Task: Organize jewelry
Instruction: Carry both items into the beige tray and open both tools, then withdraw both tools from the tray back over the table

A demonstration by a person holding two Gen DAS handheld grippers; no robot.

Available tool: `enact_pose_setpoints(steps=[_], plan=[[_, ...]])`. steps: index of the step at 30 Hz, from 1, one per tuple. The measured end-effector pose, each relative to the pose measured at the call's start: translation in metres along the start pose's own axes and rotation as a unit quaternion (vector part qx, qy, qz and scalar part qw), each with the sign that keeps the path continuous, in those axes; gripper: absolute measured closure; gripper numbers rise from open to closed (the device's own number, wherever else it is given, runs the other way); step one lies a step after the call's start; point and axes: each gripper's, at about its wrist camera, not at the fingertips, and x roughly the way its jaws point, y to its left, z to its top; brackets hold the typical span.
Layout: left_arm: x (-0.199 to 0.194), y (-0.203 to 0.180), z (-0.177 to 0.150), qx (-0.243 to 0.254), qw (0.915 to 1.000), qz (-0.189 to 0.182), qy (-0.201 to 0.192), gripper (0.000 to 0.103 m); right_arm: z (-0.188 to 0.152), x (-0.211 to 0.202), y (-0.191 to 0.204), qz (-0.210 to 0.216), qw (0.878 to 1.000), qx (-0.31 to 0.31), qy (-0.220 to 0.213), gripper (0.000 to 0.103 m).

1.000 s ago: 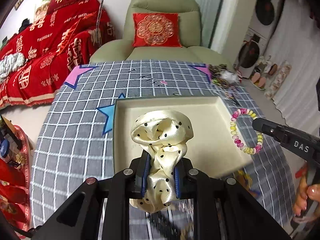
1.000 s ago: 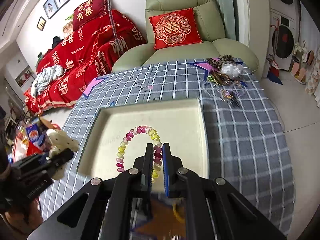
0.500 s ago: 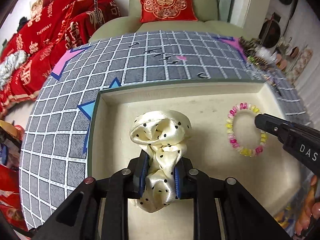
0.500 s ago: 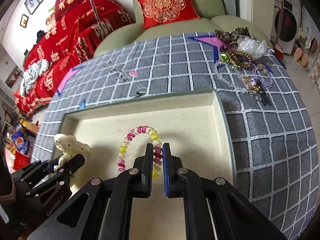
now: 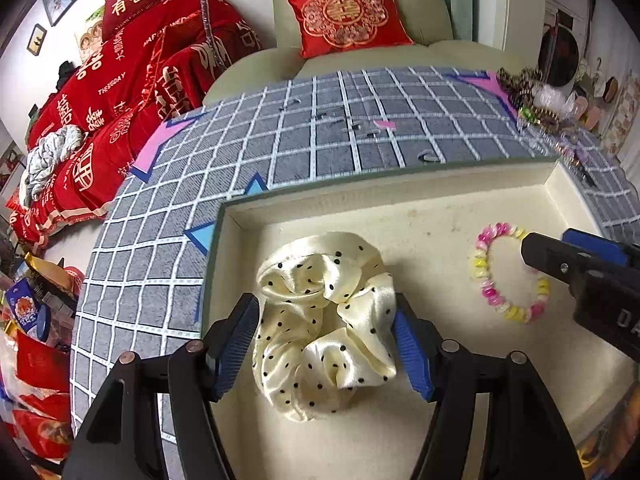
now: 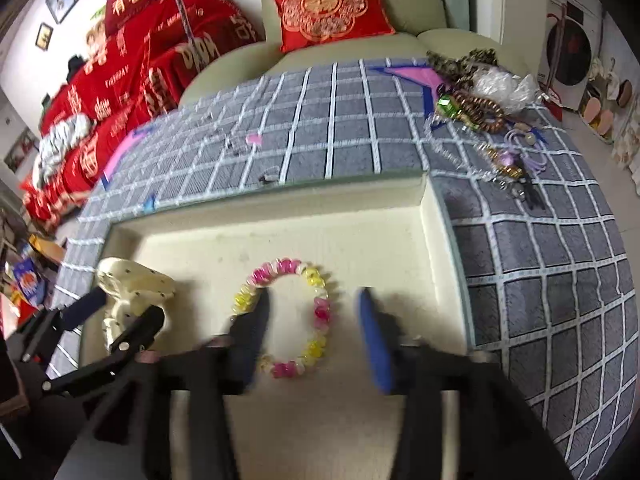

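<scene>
Nearest the left wrist camera, the left gripper is opening, its blue pads standing off either side of the cream polka-dot scrunchie. The scrunchie is lying between them on the tray floor, slumping toward the tray's near-left part and apparently no longer pinched. Any retreat looks like it should go straight back along the fingers, since the fabric is bulging close to both pads.

In the right wrist view, the right gripper is opening too, blurred by its own motion. The pink and yellow bead bracelet is lying flat on the tray floor near the middle, its ring partly under the left finger and partly in the gap between the jaws; nothing is pressing on it. The right gripper is plainly the nearer one to it.

Farther off, the tray is sitting on the checked cloth, and toward the cloth's far-right corner a heap of unsorted jewelry is waiting, closer to the right hand's side.
</scene>
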Motion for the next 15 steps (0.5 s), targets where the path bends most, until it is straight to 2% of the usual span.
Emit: enact_pose_setpoints(steps=[4, 5, 6, 8, 10, 12, 15], plan=[[-0.016, 0.006, -0.002, -0.008, 0.9999, -0.009, -0.006, 0.028, 0.002, -0.021, -0.004, 0.002, 1.0, 0.013, -0.015, 0.043], [-0.019, 0.007, -0.004, -0.009, 0.9999, -0.011, -0.007, 0.011, 0.002, -0.025, -0.005, 0.005, 1.0, 0.017, -0.017, 0.04], [-0.025, 0.009, -0.006, -0.012, 0.9998, -0.01, -0.012, 0.002, 0.001, -0.033, -0.007, 0.01, 1.0, 0.022, -0.02, 0.033], [-0.037, 0.013, -0.011, -0.02, 0.9993, -0.009, -0.031, 0.0, -0.002, -0.045, -0.007, 0.01, 0.999, 0.022, -0.028, 0.031], [-0.046, 0.015, -0.017, -0.021, 0.9992, -0.02, -0.029, 0.0, -0.008, -0.058, -0.007, 0.01, 0.999, 0.017, -0.033, 0.029], [-0.057, 0.019, -0.026, -0.024, 0.9989, -0.022, -0.033, 0.0, -0.016, -0.07, -0.007, 0.013, 0.999, 0.015, -0.033, 0.022], [-0.076, 0.025, -0.04, -0.028, 0.9984, -0.022, -0.043, 0.0, -0.028, -0.087, -0.007, 0.019, 0.999, 0.015, -0.039, 0.022]])
